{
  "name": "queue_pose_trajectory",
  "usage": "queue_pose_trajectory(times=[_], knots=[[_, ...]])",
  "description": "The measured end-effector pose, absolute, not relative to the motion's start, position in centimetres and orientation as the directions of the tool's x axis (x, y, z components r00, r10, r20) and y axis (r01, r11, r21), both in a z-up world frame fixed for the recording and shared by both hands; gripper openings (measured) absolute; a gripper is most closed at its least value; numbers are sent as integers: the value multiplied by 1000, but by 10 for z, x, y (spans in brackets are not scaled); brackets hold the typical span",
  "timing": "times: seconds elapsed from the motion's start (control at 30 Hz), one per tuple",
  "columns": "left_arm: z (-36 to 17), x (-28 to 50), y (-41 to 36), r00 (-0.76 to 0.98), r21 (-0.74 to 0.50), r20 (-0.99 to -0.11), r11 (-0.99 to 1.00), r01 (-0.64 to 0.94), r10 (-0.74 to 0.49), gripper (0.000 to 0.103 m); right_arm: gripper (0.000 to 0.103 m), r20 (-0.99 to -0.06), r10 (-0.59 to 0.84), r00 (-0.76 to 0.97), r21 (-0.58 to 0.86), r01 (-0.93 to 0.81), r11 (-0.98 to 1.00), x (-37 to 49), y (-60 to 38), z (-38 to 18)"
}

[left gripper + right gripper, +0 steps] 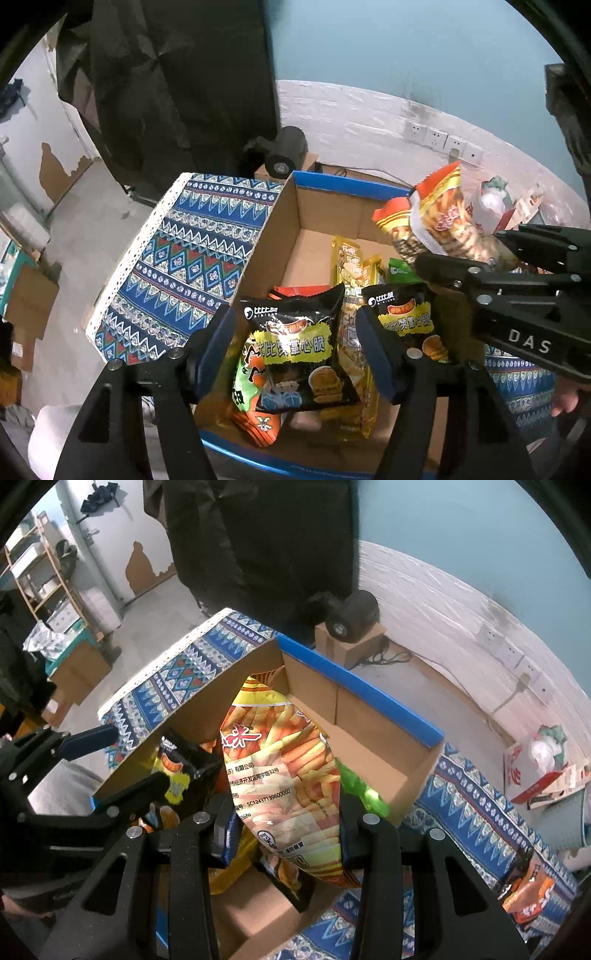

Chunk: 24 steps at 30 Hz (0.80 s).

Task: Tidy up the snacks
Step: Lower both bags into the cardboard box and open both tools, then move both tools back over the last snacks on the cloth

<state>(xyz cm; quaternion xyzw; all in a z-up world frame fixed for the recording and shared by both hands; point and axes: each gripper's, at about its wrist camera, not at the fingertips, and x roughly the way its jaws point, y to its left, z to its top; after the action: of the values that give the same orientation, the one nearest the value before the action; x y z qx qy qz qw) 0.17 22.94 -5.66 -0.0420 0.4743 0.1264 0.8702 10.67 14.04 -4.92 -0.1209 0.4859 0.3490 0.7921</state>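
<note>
Left wrist view, left gripper (295, 343): jaws are held apart above the cardboard box (317, 218); a black snack packet (299, 350) is seen between the blue pads, resting on the pile, with no pad pressing on it.
Left wrist view, box contents: a second black packet (404, 319), yellow packets (351, 258), a green packet (400, 271) and an orange packet (258, 424) are piled against the box's near wall; the floor toward the far wall is left bare.
Left wrist view, right gripper (480, 251): it is seen over the box's right side, clamped on a bag of fry-shaped snacks (439, 210).
Right wrist view, right gripper (286, 834): its pads are closed on the lower part of the fry-snack bag (284, 760), which is held upright above the box interior (369, 716).
Right wrist view, left gripper (122, 757): it is seen at the box's left wall, jaws parted.
Right wrist view, patterned cloth (461, 812): the box is carried on it; an orange packet (528, 893) is left on the cloth beyond the box's right wall.
</note>
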Motion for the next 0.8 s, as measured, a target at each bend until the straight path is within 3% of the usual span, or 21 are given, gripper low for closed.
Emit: queue_pose_trajectory(times=[0.1,0.17,0.37,0.8], knots=[[-55,4,228,520,53,-834,965,-258,185,69,43,-854,441,275,153,-678,719,107,141,-49],[-54,5,227,521,55,-833,965,-258,186,69,54,-854,440,278,149,-679,719,106,139,-48],[-52,10,217,526,60,-831,969,-240,181,69,64,-844,444,302,147,-665,732,106,120,-37],[-51,23,166,537,74,-832,987,-141,139,72,71,-860,373,348,89,-618,781,104,49,-34]])
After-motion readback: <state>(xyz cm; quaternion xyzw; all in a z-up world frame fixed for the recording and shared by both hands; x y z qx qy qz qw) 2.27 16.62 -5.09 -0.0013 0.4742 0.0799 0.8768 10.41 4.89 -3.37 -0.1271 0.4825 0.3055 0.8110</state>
